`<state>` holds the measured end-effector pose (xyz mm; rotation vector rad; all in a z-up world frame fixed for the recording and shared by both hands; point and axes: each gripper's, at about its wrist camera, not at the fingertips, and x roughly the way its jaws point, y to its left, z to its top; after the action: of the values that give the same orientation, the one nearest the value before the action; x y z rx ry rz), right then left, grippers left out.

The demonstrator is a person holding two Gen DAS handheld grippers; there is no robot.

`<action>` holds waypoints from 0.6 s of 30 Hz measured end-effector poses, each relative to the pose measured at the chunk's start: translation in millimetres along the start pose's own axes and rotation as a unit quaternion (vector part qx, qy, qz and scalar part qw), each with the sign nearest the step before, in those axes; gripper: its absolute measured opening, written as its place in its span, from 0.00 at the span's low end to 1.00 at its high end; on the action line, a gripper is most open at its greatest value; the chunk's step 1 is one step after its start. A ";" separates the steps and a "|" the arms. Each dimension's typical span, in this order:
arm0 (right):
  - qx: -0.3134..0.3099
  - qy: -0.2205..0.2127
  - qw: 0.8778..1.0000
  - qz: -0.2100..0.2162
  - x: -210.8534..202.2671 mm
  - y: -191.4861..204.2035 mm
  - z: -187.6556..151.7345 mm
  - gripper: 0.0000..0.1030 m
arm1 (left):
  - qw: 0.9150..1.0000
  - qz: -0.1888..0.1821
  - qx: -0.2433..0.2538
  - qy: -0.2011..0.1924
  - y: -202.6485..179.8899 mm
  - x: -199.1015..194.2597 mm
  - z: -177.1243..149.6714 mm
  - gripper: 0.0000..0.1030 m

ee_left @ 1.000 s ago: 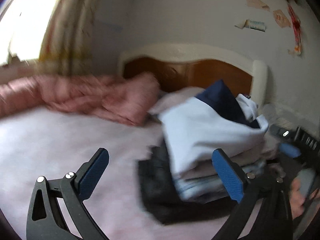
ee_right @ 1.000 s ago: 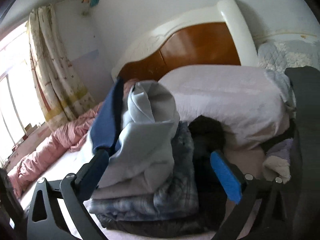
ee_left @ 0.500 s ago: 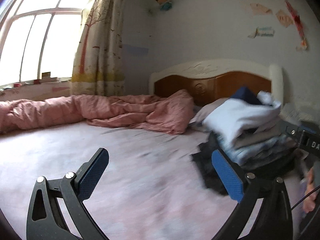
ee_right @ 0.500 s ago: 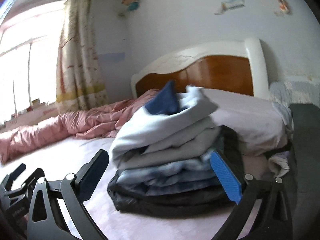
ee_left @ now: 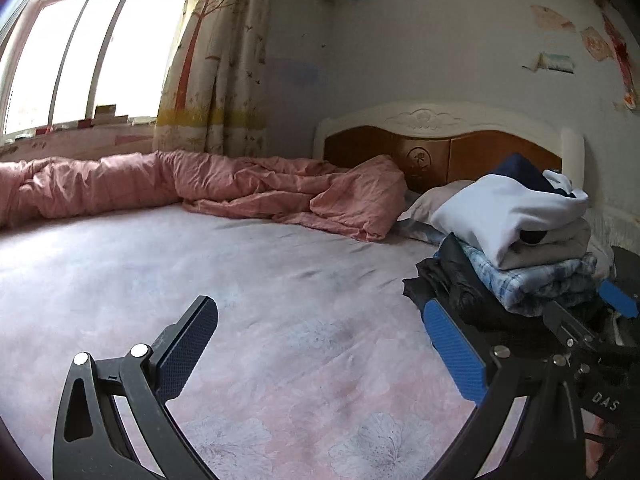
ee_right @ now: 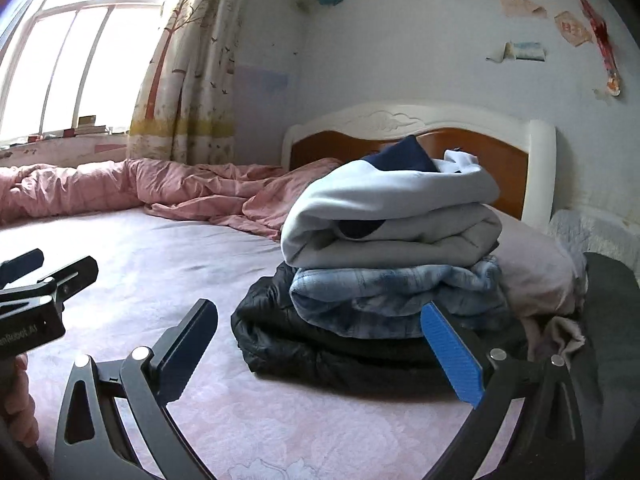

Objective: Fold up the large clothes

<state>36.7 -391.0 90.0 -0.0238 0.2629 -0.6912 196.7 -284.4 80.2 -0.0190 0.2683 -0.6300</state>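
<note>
Both grippers, left gripper (ee_left: 320,344) and right gripper (ee_right: 320,344), gape wide and empty; the folded clothes stack (ee_right: 392,248) sits just beyond the right one.

Bed sheet (ee_left: 260,288): pale pink with a faint flower print, spread flat across the mattress.
Quilt (ee_left: 208,184): pink and rumpled, bunched in a long ridge along the far side below the window.
Headboard (ee_right: 472,136): brown wood panels in a white carved frame, against the wall.
Pillow (ee_right: 532,264): pale, lying before the headboard.
Curtain (ee_left: 216,64): cream with a tree print, drawn beside the bright window (ee_left: 92,52).
Wall (ee_right: 400,40): pale, with torn paper scraps stuck on.
</note>
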 end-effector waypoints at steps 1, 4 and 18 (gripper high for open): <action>0.008 0.004 1.000 -0.004 1.1 -2.7 -1.2 1.00 | 1.000 0.004 0.001 -0.005 -0.5 -2.2 0.3 1.00; 0.031 0.014 0.999 -0.019 5.3 -17.8 1.3 1.00 | 1.000 0.009 0.002 -0.016 -0.2 -6.6 0.2 1.00; 0.033 0.008 0.999 -0.042 1.6 -21.0 0.8 1.00 | 1.000 0.011 -0.006 -0.008 5.3 -3.5 0.8 1.00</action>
<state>24.9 -408.4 92.7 0.0346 0.2548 -0.7835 197.2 -278.1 81.4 -0.0326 0.2570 -0.6061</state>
